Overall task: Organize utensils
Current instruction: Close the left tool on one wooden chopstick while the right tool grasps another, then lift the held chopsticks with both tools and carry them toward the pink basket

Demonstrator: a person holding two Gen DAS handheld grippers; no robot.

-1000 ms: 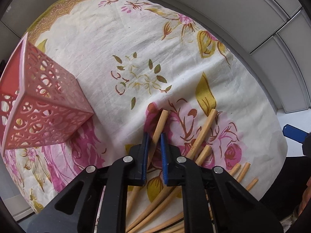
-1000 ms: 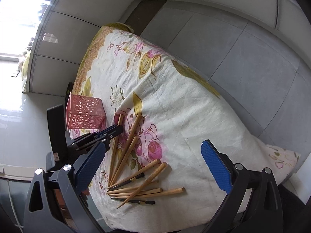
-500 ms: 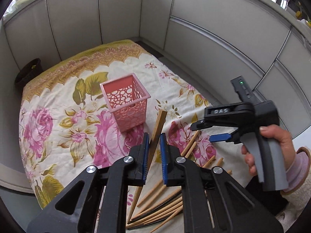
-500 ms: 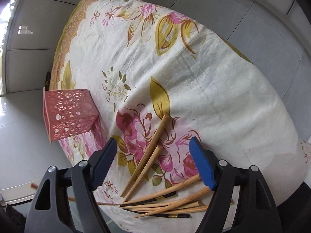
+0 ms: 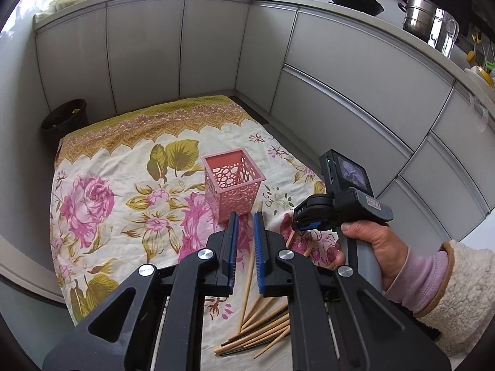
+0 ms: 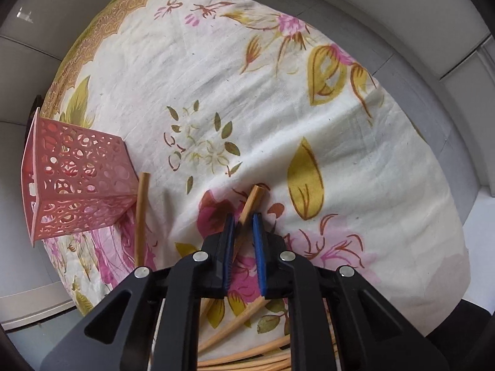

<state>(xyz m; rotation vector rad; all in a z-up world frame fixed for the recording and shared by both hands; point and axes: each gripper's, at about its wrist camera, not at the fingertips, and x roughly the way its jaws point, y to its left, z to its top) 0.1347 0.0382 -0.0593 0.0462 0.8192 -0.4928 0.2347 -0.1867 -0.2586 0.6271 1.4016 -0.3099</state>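
Observation:
My left gripper is shut on a wooden chopstick and holds it up above the floral cloth, near the pink lattice holder. That chopstick also shows in the right wrist view, beside the holder. My right gripper is low on the cloth with its jaws nearly closed around another chopstick. It also shows in the left wrist view. Several more chopsticks lie fanned at the cloth's near edge.
The floral cloth covers a low surface on the floor, ringed by grey cabinet doors. A dark bin stands in the far left corner. Pots sit on the counter above.
My left gripper has lifted its chopstick well above the cloth. My right gripper has dropped to the cloth and narrowed from wide open onto a chopstick.

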